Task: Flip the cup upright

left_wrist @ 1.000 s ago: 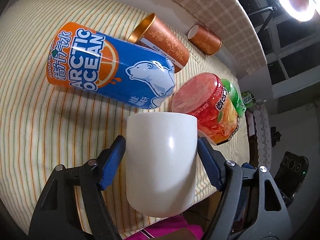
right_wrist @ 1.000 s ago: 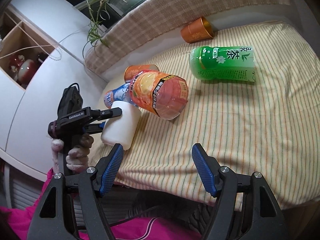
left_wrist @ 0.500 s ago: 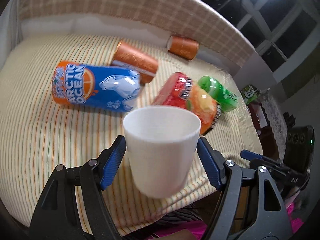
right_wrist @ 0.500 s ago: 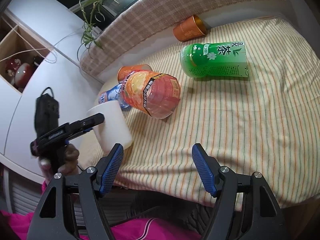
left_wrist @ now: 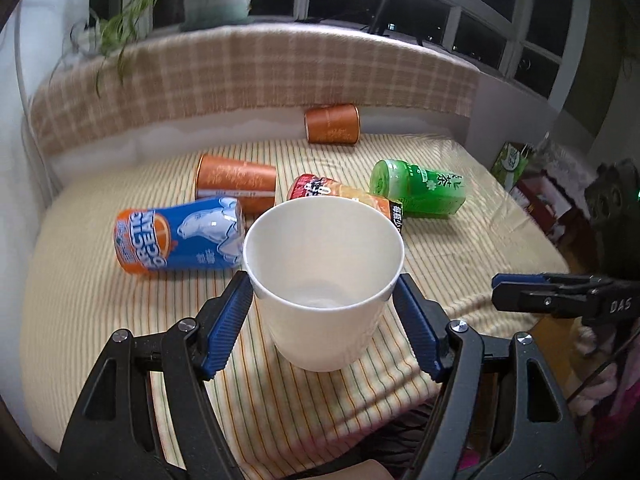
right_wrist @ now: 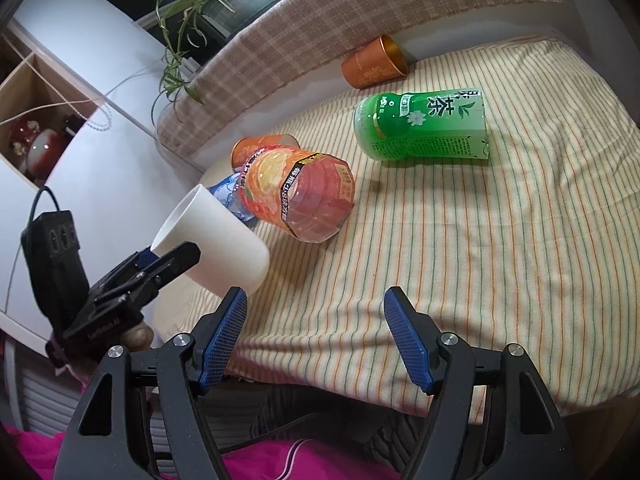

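We see the cup [left_wrist: 323, 280] mouth-up between the fingers of the left gripper [left_wrist: 323, 322], near the front edge of the striped cloth [left_wrist: 80, 300]. Behind it to the left lies the polar-bear can [left_wrist: 176, 236], with a paper tube [left_wrist: 236, 184] behind that. Directly behind the cup lies the fruit bottle [left_wrist: 344, 196], and the tea bottle [left_wrist: 418, 192] lies to its right. A small tumbler [left_wrist: 332, 124] lies farthest back. The right gripper [right_wrist: 316, 344] sits at the cloth's front edge, right of the cup.

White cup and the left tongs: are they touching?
Touching. The left wrist view shows both blue pads pressed against the white cup, no gap either side.
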Motion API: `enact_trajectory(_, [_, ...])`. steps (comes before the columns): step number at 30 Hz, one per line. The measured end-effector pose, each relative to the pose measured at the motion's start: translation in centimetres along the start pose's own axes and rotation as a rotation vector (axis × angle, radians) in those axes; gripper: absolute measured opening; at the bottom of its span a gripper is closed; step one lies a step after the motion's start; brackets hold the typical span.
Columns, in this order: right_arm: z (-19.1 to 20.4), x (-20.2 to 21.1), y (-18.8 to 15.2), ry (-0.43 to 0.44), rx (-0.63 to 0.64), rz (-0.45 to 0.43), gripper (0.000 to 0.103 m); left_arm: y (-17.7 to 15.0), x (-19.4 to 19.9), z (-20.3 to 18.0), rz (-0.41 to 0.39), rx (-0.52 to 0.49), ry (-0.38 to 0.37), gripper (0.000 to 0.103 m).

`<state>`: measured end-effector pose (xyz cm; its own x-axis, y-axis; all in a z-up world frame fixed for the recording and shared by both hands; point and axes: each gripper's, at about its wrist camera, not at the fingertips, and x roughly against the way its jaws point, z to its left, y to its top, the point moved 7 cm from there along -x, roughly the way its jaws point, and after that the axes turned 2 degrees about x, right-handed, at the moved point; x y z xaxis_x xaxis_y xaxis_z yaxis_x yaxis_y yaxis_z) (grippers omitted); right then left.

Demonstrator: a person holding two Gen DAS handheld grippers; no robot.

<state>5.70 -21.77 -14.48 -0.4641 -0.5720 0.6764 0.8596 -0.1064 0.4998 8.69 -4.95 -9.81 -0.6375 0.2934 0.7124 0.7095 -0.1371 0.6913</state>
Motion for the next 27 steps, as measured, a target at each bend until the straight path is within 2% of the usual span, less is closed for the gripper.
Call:
enact_trajectory(8, [-0.1,0.9,0.1,-0.073,0.039,-0.047,0.071,0.0,-0.6,-0.9,-0.04,-0.048,0.05,0.074])
enact_trajectory(22, [0.4,2.1,0.9,-0.3,0.184,-0.17,0.071,-0.1,-1.9,-0.9,-0.073,-0.029,0.063,0.074])
enact_trajectory(27, [0.5,2.1,1.0,-0.315,0.197,-0.176,0.071,-0.3,-2.4,-0.7,-0.072,-0.017,0.057,0.074])
